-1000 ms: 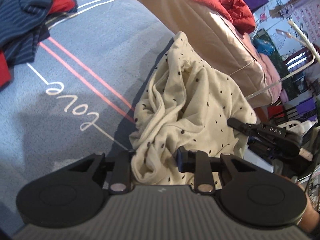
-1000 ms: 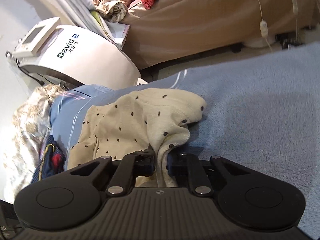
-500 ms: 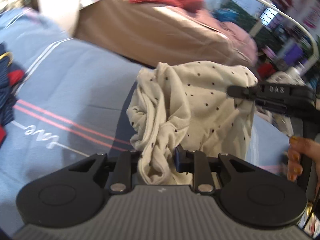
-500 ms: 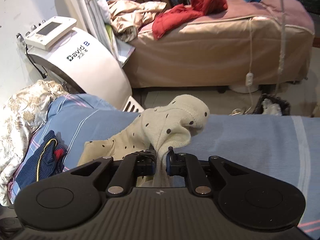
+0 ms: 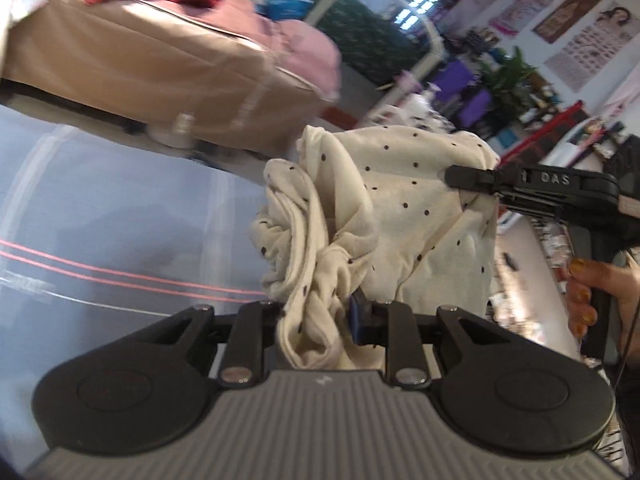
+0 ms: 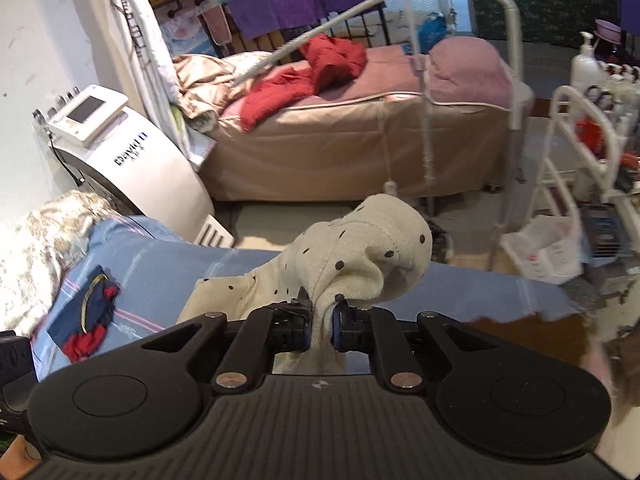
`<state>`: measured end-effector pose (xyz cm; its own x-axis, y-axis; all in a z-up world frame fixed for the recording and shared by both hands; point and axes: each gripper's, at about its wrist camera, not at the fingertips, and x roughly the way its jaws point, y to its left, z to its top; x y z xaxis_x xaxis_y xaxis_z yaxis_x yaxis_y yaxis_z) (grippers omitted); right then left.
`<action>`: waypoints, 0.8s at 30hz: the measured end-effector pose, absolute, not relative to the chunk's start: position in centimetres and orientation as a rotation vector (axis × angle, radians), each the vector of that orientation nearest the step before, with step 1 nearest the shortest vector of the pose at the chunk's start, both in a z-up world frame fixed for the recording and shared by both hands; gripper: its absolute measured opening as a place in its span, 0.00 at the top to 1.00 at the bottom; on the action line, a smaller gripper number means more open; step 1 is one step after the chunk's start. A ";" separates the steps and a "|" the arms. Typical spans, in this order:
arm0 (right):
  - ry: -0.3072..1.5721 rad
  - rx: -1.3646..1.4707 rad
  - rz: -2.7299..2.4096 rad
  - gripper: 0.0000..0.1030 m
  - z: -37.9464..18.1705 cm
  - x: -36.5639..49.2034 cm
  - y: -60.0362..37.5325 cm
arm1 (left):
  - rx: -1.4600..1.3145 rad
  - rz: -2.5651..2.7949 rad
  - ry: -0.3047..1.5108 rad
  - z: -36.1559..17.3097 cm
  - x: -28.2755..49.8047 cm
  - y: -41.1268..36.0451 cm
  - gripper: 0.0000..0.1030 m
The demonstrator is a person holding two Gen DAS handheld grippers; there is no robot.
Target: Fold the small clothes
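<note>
You have the cream polka-dot garment (image 5: pixel 404 216) lifted clear of the blue bedspread (image 5: pixel 120 232), strung between your two tools. Your left hand-held gripper (image 5: pixel 316 320) has its jaws closed onto a thick, bunched wad of the fabric, and your right hand-held gripper (image 6: pixel 322 322) is pinched nearly together on a narrower gather, with a rounded puff of cloth (image 6: pixel 372 248) standing up just past its jaws. From the left wrist view you can see your right tool biting the upper corner of the garment while the middle hangs in twisted folds, so this reads as the opening step: picking the piece up and shaking it out before any fold is made. The next move probably calls for drawing your two tools apart so the twist drops out, then lowering the cloth flat onto a bare stretch of the bedspread. Watch the wad in your left jaws; it looks like several layers caught together, and you may have to regrip at an edge to get a clean spread. Keep away from the navy and red clothes (image 6: pixel 90 316) lying near the bedspread's left side.
</note>
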<state>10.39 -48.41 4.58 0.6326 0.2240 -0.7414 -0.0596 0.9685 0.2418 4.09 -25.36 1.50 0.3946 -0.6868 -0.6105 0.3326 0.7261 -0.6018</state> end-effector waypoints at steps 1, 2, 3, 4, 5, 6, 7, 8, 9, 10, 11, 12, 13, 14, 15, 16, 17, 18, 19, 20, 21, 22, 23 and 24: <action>0.878 0.206 0.149 0.83 4.9 10.0 -50.3 | -0.434 -0.686 0.969 1.7 3.0 -27.9 0.78; 0.898 0.213 0.148 0.83 4.9 9.9 -52.0 | -0.446 -0.695 0.974 1.6 2.3 -29.8 0.78; 0.910 0.222 0.150 0.83 4.7 10.0 -53.6 | -0.450 -0.696 0.979 1.3 1.4 -32.0 0.78; 0.915 0.238 0.141 0.83 4.2 9.9 -55.0 | -0.443 -0.686 0.981 0.8 0.7 -33.8 0.78; 0.944 0.252 0.132 0.83 3.4 10.1 -56.3 | -0.439 -0.675 0.987 0.2 0.2 -35.3 0.78; 0.975 0.245 0.124 0.83 2.6 10.4 -57.3 | -0.441 -0.657 1.012 -0.9 -0.6 -37.2 0.78; 0.999 0.210 0.090 0.83 1.4 10.7 -58.2 | -0.441 -0.643 1.045 -2.0 -0.9 -38.6 0.78; 1.024 0.193 0.068 0.83 0.2 11.0 -58.8 | -0.448 -0.630 1.078 -3.3 -1.3 -39.9 0.78; 1.047 0.194 0.071 0.83 -1.2 11.2 -59.4 | -0.449 -0.608 1.109 -4.4 -2.1 -41.4 0.78; 1.051 0.204 0.073 0.82 -2.5 11.2 -60.3 | -0.443 -0.584 1.123 -5.2 -2.7 -42.1 0.78; 1.053 0.207 0.062 0.82 -3.7 11.2 -60.6 | -0.435 -0.562 1.122 -5.8 -3.3 -42.5 0.77; 1.053 0.211 0.053 0.81 -4.8 11.2 -60.9 | -0.427 -0.542 1.113 -6.5 -3.5 -42.6 0.73; 1.041 0.218 0.039 0.80 -5.6 10.9 -61.6 | -0.424 -0.528 1.112 -6.9 -3.7 -42.6 0.70; 1.033 0.228 0.021 0.78 -6.4 10.7 -61.9 | -0.424 -0.520 1.118 -7.0 -3.9 -42.6 0.62; 1.029 0.235 0.011 0.75 -6.9 10.5 -62.2 | -0.423 -0.506 1.122 -7.2 -3.9 -41.9 0.47; 1.017 0.232 0.009 0.72 -7.2 10.2 -62.6 | -0.415 -0.492 1.119 -7.1 -4.1 -41.7 0.41; 0.999 0.229 0.002 0.69 -7.3 10.0 -62.8 | -0.402 -0.486 1.109 -6.9 -3.4 -41.0 0.36; 0.973 0.239 -0.008 0.61 -7.0 9.3 -63.5 | -0.380 -0.484 1.097 -6.8 -2.5 -39.9 0.33; 0.940 0.254 -0.021 0.56 -6.4 8.8 -64.2 | -0.354 -0.479 1.083 -6.4 -2.6 -39.4 0.31; 0.897 0.255 -0.038 0.48 -5.5 8.2 -64.4 | -0.327 -0.470 1.064 -6.0 -2.6 -38.2 0.28; 0.851 0.238 -0.045 0.45 -4.4 7.4 -64.5 | -0.285 -0.465 1.026 -4.9 -1.9 -37.3 0.28; 0.808 0.207 -0.045 0.44 -3.4 6.6 -64.4 | -0.238 -0.474 0.975 -3.8 -1.8 -36.4 0.28; 0.773 0.175 -0.031 0.42 -2.4 5.7 -64.0 | -0.190 -0.499 0.926 -2.8 -2.0 -36.4 0.28; 0.750 0.145 0.009 0.41 -1.5 4.8 -63.6 | -0.137 -0.554 0.866 -1.6 -1.6 -36.5 0.28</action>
<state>4.84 -63.60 -1.48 0.7318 0.0599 -0.6788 0.0435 0.9900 0.1342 -1.60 -36.55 -1.60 0.5172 -0.5143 -0.6841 0.4062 0.8511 -0.3328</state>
